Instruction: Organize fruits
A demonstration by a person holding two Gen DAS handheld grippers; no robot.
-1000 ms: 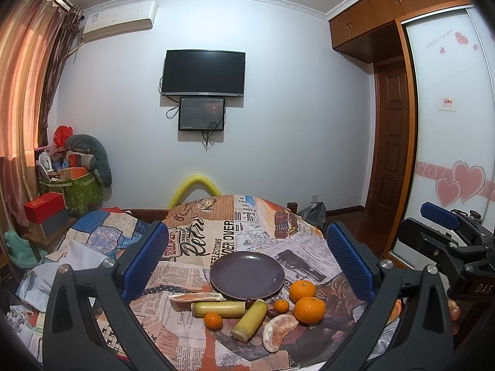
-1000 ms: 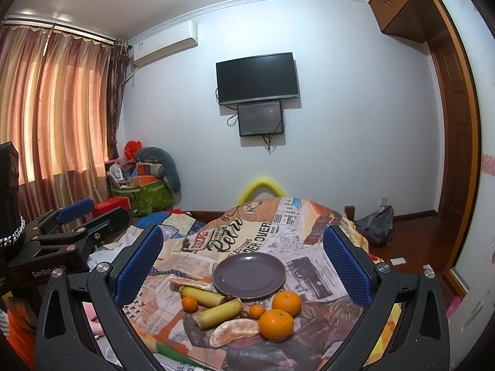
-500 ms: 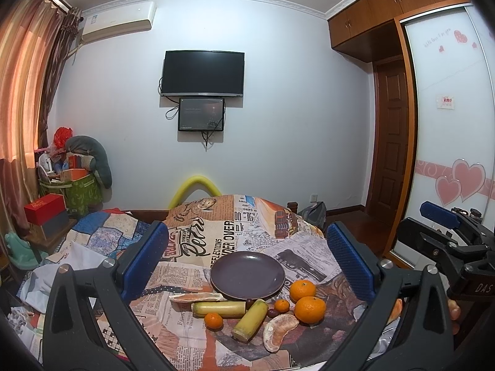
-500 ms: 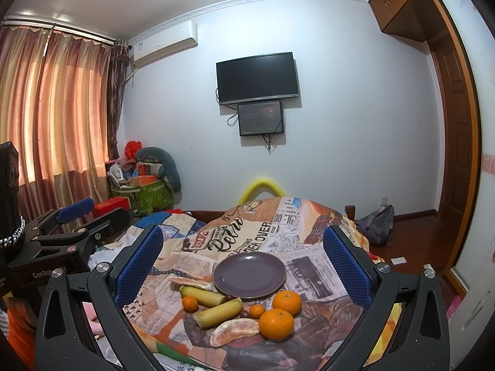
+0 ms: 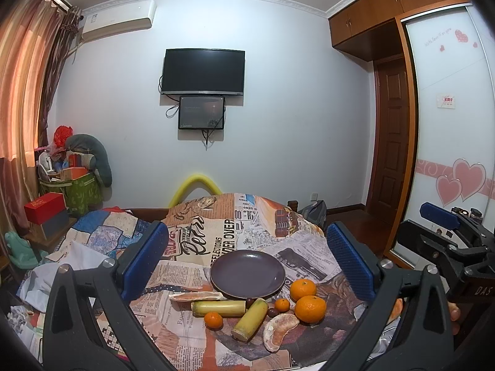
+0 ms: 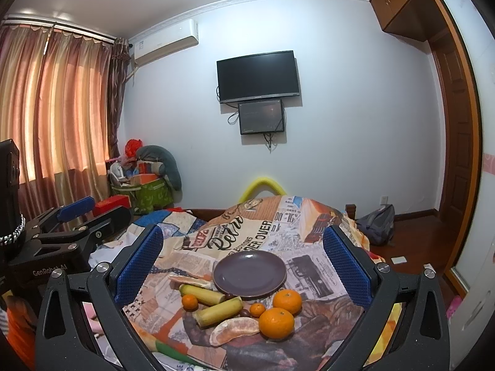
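Observation:
An empty dark purple plate [image 5: 247, 273] [image 6: 249, 272] sits on a table under a newspaper-print cloth [image 5: 216, 235]. In front of it lie two large oranges [image 5: 310, 308] [image 6: 276, 322], small tangerines [image 5: 213, 320] [image 6: 189, 302], two yellow-green cane pieces [image 5: 250, 314] [image 6: 218, 311], peeled pomelo segments [image 5: 278, 330] [image 6: 234, 330] and small dark fruits [image 5: 271, 312]. My left gripper [image 5: 247, 256] is open and empty, held back from the fruit. My right gripper [image 6: 244, 255] is open and empty, also held back. Each gripper shows at the edge of the other's view [image 5: 448, 238] [image 6: 65, 232].
A green basket of clutter [image 6: 145, 191] and a red box [image 5: 45, 207] stand at the left by the curtains. A backpack [image 6: 376, 224] lies on the floor at the right near a wooden door. A TV hangs on the far wall.

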